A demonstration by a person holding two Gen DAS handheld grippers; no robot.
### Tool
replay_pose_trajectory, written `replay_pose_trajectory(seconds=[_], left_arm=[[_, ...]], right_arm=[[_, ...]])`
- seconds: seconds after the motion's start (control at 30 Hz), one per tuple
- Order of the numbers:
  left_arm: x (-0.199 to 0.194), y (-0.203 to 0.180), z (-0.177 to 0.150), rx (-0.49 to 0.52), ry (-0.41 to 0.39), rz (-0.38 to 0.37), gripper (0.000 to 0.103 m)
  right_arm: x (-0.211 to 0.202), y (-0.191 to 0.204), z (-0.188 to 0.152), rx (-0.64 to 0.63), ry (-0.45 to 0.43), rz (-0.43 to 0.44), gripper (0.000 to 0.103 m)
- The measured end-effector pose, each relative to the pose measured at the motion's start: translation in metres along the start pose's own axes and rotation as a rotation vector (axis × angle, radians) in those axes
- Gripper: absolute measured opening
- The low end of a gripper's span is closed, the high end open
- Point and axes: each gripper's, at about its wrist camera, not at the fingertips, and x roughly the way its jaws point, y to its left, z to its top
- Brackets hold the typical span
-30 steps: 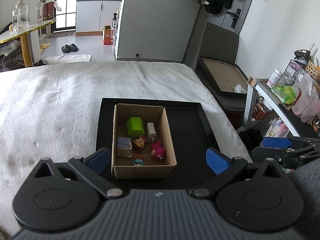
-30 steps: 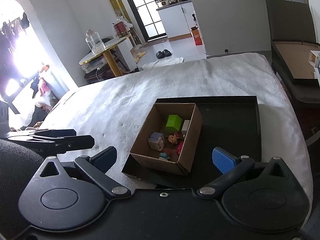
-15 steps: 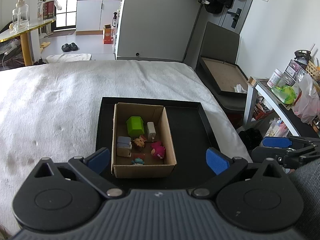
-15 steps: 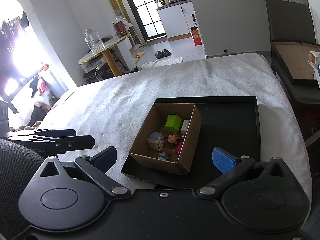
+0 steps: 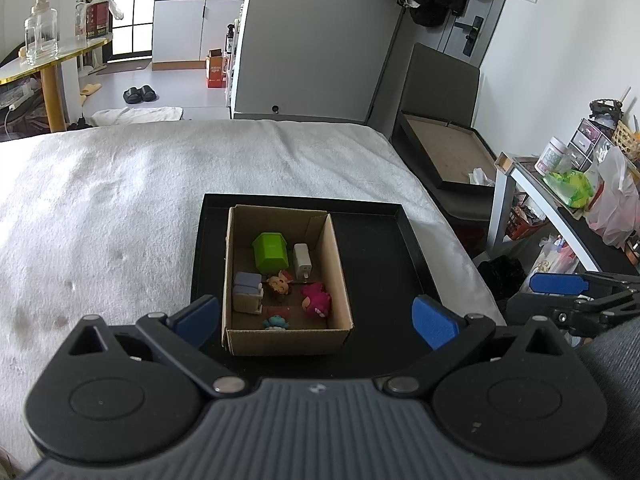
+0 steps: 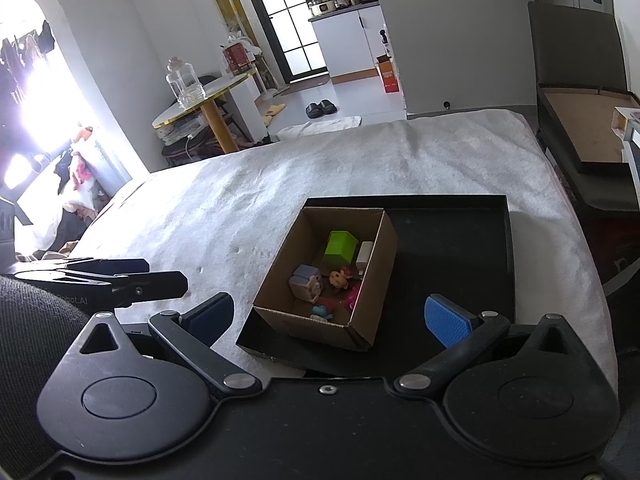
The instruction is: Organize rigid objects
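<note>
**Box of toys on the tray**

My left gripper (image 5: 316,318) and right gripper (image 6: 328,316) both hang released, empty, short of the cardboard box (image 5: 338,276) on the black tray (image 5: 376,248). Inside lie a green block (image 5: 271,251), a white charger perhaps (image 5: 302,261), and figurines.

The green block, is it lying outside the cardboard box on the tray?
No, the green block sits inside the cardboard box.

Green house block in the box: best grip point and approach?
Come straight down from above: the cardboard box walls block side entry. Pinch the green house block across its flat left and right walls; the white charger sits close on its right, so clearance there looks tight.
</note>
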Motion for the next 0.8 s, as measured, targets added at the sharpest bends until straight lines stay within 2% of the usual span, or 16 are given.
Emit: replay_pose_trajectory(seconds=[0.8], left_arm=[[0.0022,-0.0061,0.0018,0.002,-0.003,-0.005,0.102]], right_arm=[[-0.0079,0.0057,0.0003,-0.011,-0.002,-0.077,0.103]])
